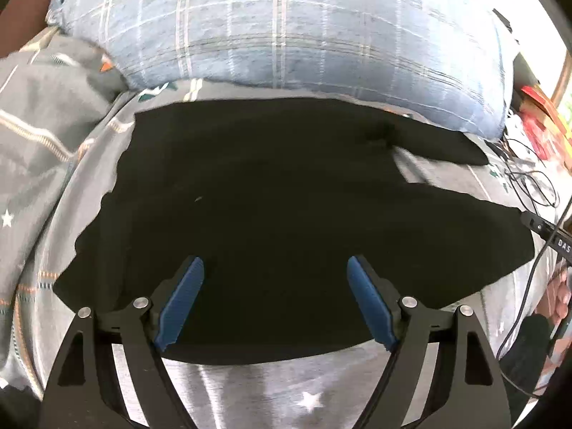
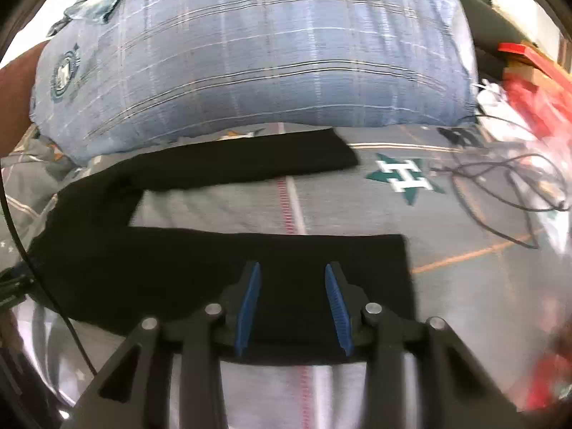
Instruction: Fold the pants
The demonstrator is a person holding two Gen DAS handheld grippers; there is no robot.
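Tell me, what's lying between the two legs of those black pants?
In the right wrist view, only bare grey bedsheet shows between the far leg and the near leg of the black pants; a red stitched stripe crosses it.

The left gripper point(image 1: 275, 264) is tilted steeply downward, its two black arms spread into a wide V and its ribbed blue pads point(image 1: 182, 304) turned inward, well apart from each other. Nothing is clamped between them. The right gripper point(image 2: 294, 268) is pitched down at a similar angle, with its blue pads point(image 2: 338, 309) set much closer together and nearly parallel, yet parted, with no fabric pinched between them. At the right edge of the left wrist view a blurred hand point(image 1: 559, 296) is seen.
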